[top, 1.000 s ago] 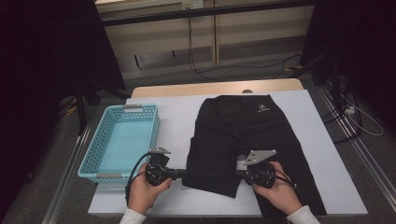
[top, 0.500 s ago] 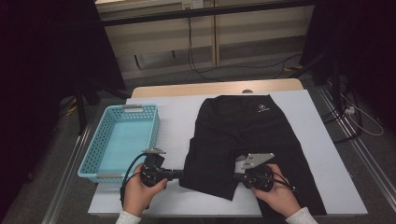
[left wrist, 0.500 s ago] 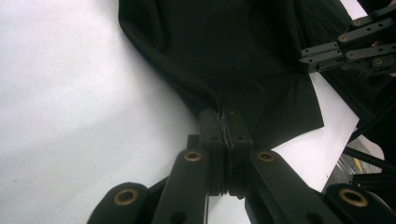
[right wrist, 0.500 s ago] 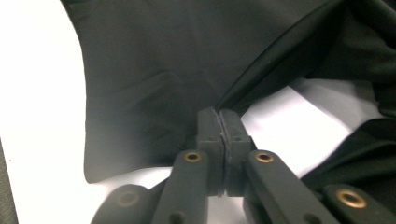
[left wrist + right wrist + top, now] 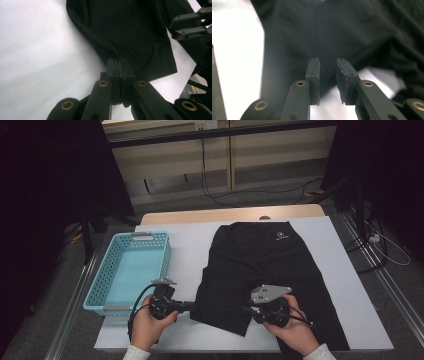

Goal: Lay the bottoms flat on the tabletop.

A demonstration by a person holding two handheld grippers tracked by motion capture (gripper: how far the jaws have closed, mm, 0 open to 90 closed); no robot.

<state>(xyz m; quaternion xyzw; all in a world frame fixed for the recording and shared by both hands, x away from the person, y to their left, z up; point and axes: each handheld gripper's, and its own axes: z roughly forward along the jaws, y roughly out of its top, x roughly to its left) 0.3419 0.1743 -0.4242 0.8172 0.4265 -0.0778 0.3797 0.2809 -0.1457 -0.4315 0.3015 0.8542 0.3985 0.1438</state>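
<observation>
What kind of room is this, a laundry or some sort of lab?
Probably a lab or recording workspace, not a laundry: a white-topped table bears just black shorts and a light blue basket, loose cables run across the floor, and dark curtains hang alongside.

Black shorts (image 5: 270, 270) lie spread across the white table (image 5: 185, 240), waistband toward the far edge. A blue basket (image 5: 131, 270) sits by the left edge. At the near edge, the left gripper (image 5: 186, 307) meets the shorts' left hem; the right gripper (image 5: 248, 309) rests on the fabric.
</observation>
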